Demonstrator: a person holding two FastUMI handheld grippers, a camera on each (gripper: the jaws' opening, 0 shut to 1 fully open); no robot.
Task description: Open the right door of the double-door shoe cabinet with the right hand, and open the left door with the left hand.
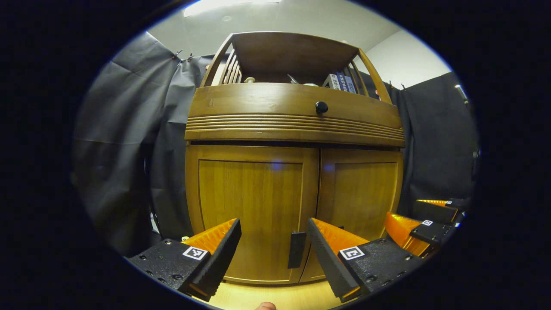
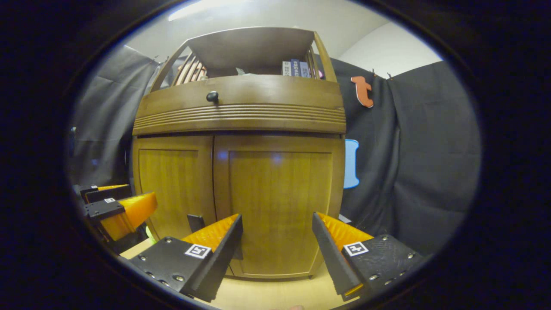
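Here the left gripper (image 1: 273, 234) and right gripper (image 2: 277, 230) both hang with jaws spread wide and holding nothing, just in front of the shoe cabinet (image 1: 297, 125), whose left door (image 1: 252, 211) and right door (image 2: 277, 202) stand closed.

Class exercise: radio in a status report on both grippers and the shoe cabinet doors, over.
Left gripper open, facing left door. Right gripper open, facing right door. Both doors shut, handles ungrasped. Nothing between grippers and doors.

Right tongs (image 2: 275, 241) spread wide before closed right door (image 2: 277, 202) of shoe cabinet (image 2: 241, 116); left tongs (image 2: 118, 209) near left door (image 2: 172, 185).
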